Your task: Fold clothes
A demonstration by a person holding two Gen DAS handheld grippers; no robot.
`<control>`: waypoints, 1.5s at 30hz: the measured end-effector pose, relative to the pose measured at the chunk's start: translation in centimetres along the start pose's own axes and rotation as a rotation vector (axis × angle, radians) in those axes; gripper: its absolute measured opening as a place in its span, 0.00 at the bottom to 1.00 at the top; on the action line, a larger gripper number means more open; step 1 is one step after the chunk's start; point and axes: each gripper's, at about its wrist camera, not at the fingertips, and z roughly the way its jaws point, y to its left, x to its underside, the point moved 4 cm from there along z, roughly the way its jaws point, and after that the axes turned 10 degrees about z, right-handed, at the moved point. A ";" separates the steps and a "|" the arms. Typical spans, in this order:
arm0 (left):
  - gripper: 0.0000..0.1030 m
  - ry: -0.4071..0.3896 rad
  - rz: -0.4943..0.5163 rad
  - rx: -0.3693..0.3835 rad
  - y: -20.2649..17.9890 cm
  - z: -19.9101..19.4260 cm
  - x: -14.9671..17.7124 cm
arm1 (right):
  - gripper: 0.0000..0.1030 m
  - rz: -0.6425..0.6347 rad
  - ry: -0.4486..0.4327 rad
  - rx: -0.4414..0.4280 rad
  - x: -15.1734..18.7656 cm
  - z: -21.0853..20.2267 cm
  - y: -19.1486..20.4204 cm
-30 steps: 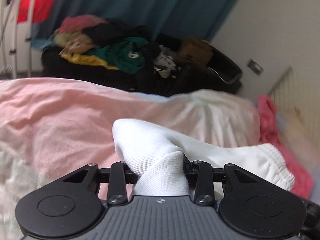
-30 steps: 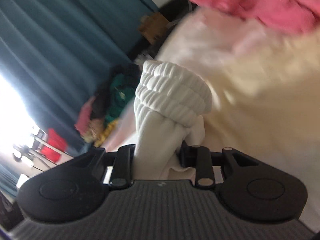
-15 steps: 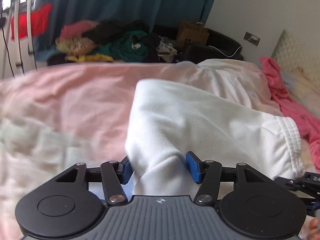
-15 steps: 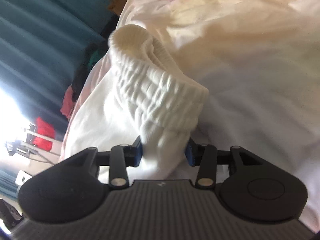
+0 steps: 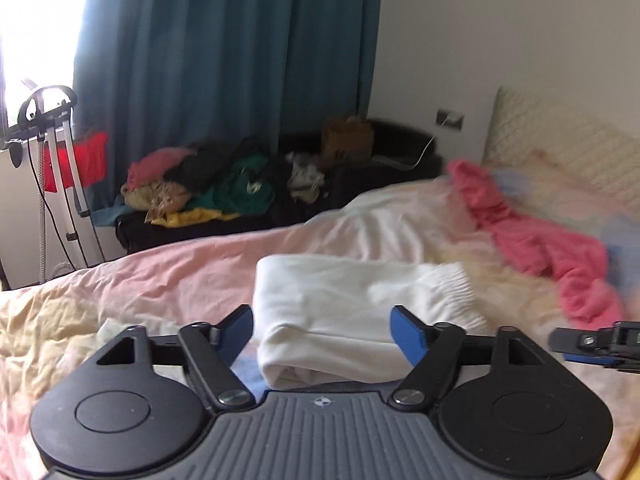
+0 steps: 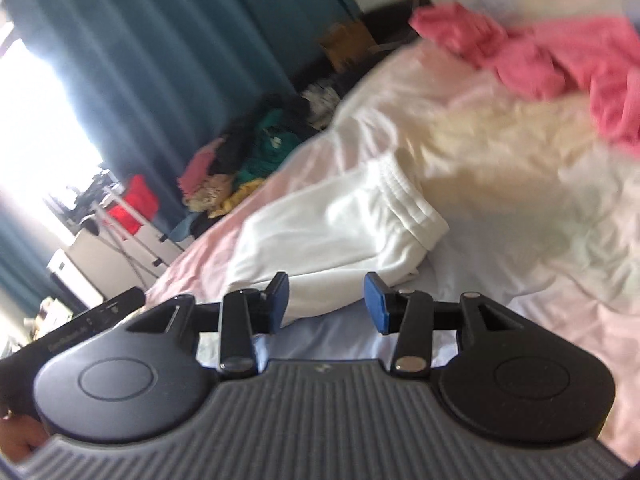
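A: What is the white garment [image 5: 344, 296] made of?

B: Thick, soft cloth, matt like fleece, with a ribbed knit band at one end. The bed sheet [image 5: 168, 280] is thin, crumpled cloth.

A: And the pink garment [image 5: 540, 240]?

B: Fuzzy cloth, though it is blurred.

A: The left claw [image 5: 322, 330]?

B: Matt black plastic arms, shiny metal rivets, smooth blue pads. The right claw [image 6: 326, 300] looks the same, above a ribbed grey plastic body.

A: The curtain [image 5: 224, 60]?

B: Heavy matt cloth.

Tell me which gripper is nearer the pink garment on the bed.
Right. The right gripper sits on the pink garment's side of the folded white garment; the left gripper, fingers opening, is farther away.
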 end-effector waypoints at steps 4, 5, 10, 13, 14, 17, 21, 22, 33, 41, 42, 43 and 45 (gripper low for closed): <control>0.95 -0.066 0.001 -0.004 -1.1 -6.2 1.0 | 0.60 -0.129 -0.065 -0.020 1.4 -5.7 3.1; 0.97 -0.076 0.005 -0.004 -1.4 -7.5 1.4 | 0.65 -0.162 -0.093 -0.022 2.0 -7.0 3.6; 1.00 -0.132 0.011 0.003 -2.7 -13.4 3.6 | 0.88 -0.270 -0.201 -0.058 5.2 -12.3 5.6; 1.00 -0.158 0.010 0.006 -3.3 -16.1 5.0 | 0.88 -0.299 -0.239 -0.078 7.0 -14.2 6.1; 1.00 -0.168 0.015 -0.004 -3.5 -17.0 5.6 | 0.88 -0.302 -0.248 -0.081 7.6 -14.5 6.1; 1.00 -0.212 0.028 -0.042 -3.8 -18.9 7.2 | 0.88 -0.313 -0.275 -0.091 9.1 -15.4 6.0; 1.00 -0.232 0.027 -0.061 -3.7 -20.2 9.1 | 0.88 -0.330 -0.334 -0.082 11.1 -15.5 5.1; 1.00 -0.231 0.025 -0.068 -3.6 -20.3 9.5 | 0.88 -0.331 -0.347 -0.082 11.6 -15.4 4.8; 1.00 -0.222 0.023 -0.149 -2.4 -20.3 12.1 | 0.88 -0.381 -0.357 -0.056 14.5 -12.0 4.1; 1.00 -0.211 -0.040 -0.169 0.2 -18.2 13.5 | 0.88 -0.374 -0.343 -0.021 15.3 -9.8 3.8; 1.00 -0.209 -0.045 -0.169 0.4 -18.1 13.7 | 0.88 -0.373 -0.341 -0.018 15.4 -9.6 3.8; 1.00 -0.209 -0.045 -0.170 0.6 -18.1 13.8 | 0.88 -0.375 -0.335 -0.018 15.5 -9.5 3.8; 1.00 -0.203 -0.042 -0.176 0.8 -18.0 13.9 | 0.88 -0.380 -0.335 -0.023 15.8 -9.5 3.8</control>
